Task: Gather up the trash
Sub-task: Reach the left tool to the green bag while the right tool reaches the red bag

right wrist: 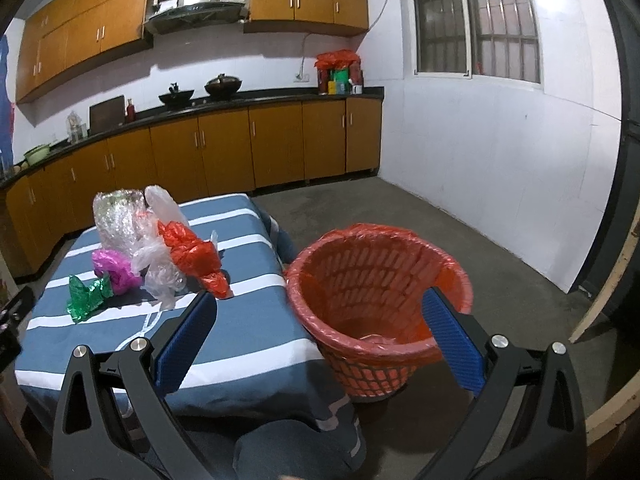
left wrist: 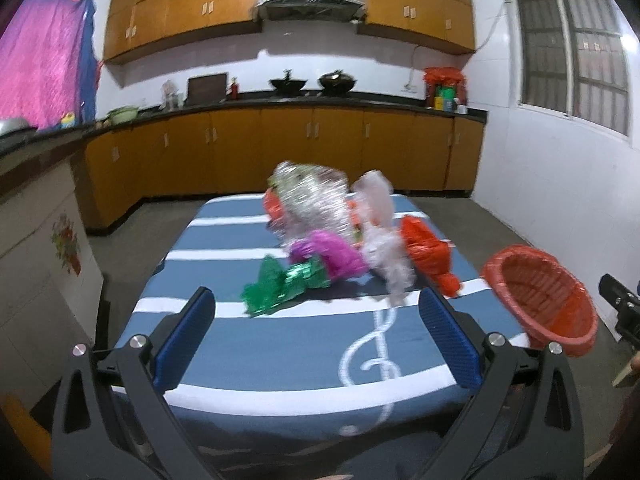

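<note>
From my left wrist camera, I see my left gripper hanging over a table draped in a blue cloth with white stripes and a white treble clef. Its two blue-padded fingers are spread wide apart, with nothing between them. Ahead of the fingers, in the middle of the cloth, sits a pile of crumpled trash, slightly blurred: a green foil wrapper nearest me, a magenta wrapper touching it just behind, a clear plastic bag to the right, a red plastic bag further right, and a bubble-wrap bundle at the back. Off the table's right edge stands a red mesh basket lined with a red bag. Part of the other gripper shows at the far right edge. Behind are orange kitchen cabinets and a barred window.

From my right wrist camera, my right gripper is likewise open wide and empty. Its fingers frame the red mesh basket, which stands on the concrete floor just beside the table's right edge; a scrap lies at its bottom. To the left, on the striped cloth, the same pile rests: green foil wrapper, magenta wrapper, clear plastic bag, red plastic bag and bubble-wrap bundle.
</note>
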{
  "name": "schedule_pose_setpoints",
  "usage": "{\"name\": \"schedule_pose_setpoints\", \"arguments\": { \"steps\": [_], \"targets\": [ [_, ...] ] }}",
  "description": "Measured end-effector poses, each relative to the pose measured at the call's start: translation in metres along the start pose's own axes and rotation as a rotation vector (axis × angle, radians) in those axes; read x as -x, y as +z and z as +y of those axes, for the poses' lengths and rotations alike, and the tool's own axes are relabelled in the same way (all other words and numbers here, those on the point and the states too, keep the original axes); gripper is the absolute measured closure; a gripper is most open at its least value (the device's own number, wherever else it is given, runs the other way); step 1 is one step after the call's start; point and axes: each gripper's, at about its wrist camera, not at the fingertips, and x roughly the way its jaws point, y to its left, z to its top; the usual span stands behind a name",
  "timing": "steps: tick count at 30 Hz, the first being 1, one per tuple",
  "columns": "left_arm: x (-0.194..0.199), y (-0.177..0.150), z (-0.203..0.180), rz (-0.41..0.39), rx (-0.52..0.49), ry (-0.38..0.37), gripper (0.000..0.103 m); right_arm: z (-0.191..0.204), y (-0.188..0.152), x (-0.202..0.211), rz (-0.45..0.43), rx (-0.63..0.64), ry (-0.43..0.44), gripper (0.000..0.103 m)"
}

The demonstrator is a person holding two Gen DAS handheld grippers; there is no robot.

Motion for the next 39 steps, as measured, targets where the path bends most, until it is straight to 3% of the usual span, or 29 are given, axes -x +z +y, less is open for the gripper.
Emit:
{"name": "schedule_pose_setpoints", "arguments": {
  "steps": [7, 13, 16, 22, 32, 36, 39],
  "targets": [
    [-0.044, 0.004, 0.045, 0.082, 0.066, 0.042, 0.004, 0.028, 0.014, -0.053, 0.07, 0.019, 0.102, 0.002],
    [-0.084, 0.012, 0.056, 0.11, 0.061, 0.064, 0.004, 0.061, 0.023, -0.103, 0.106, 0.07, 0.198, 0.005],
    [-0.106, 0.015, 0.057, 0.126, 0.048, 0.057, 0.004, 0.078, 0.025, -0.133, 0.156, 0.089, 0.237, 0.011],
    [-0.151, 0.017, 0.057, 0.179, 0.024, 0.005, 0.006, 0.103, 0.024, -0.178, 0.227, 0.102, 0.286, 0.013],
    [-0.207, 0.008, 0.056, 0.296, 0.008, -0.085, 0.024, 0.13, 0.024, -0.208, 0.27, 0.168, 0.329, 0.014],
    [-0.218, 0.005, 0.05, 0.329, -0.002, -0.132, 0.032, 0.133, 0.021, -0.213, 0.295, 0.193, 0.342, 0.03],
    [-0.225, 0.004, 0.048, 0.352, 0.01, -0.162, 0.045, 0.133, 0.018, -0.216, 0.313, 0.198, 0.346, 0.039]
  ]
}}
